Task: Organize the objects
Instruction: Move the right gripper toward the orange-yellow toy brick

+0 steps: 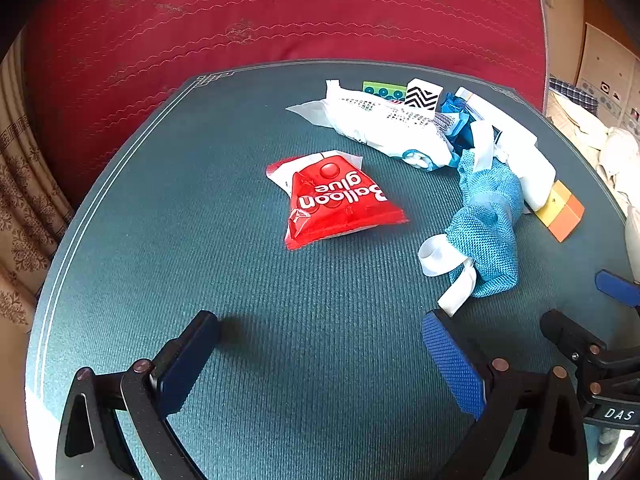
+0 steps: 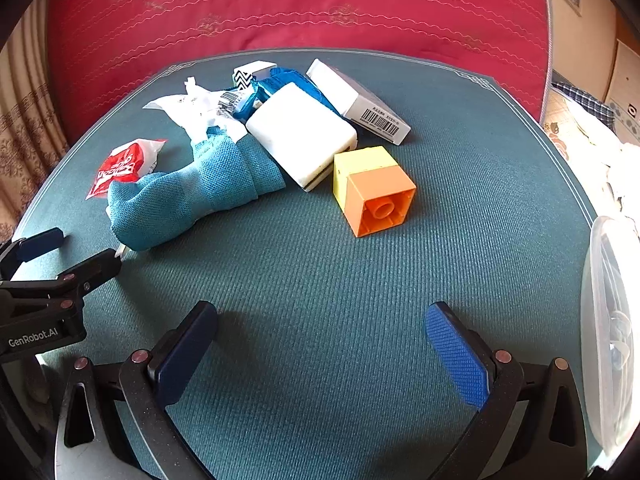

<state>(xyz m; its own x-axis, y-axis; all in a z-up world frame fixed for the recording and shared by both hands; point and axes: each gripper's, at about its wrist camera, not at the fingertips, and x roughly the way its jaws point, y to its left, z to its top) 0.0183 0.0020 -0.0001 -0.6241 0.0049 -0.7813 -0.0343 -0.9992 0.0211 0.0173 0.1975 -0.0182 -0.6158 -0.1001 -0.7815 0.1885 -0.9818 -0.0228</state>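
L wrist: left gripper (image 1: 320, 356) fingers gaping wide, empty, over ribbed teal mat (image 1: 168, 216) | glossy red glue packet (image 1: 334, 198) lying mid-mat | knit blue cloth (image 1: 486, 224) | R wrist: right gripper (image 2: 322, 344) spread, empty | orange-yellow plastic block (image 2: 374, 190) lying near white box (image 2: 300, 136) | clear lid (image 2: 612, 332) getting cut off at edge

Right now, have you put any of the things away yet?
Nothing looks tidied yet. The red packet, blue cloth, white box and yellow-orange block all lie loose on the green mat. Both the left gripper and right gripper are open and empty. A clear container waits at the right edge. Everything is left.
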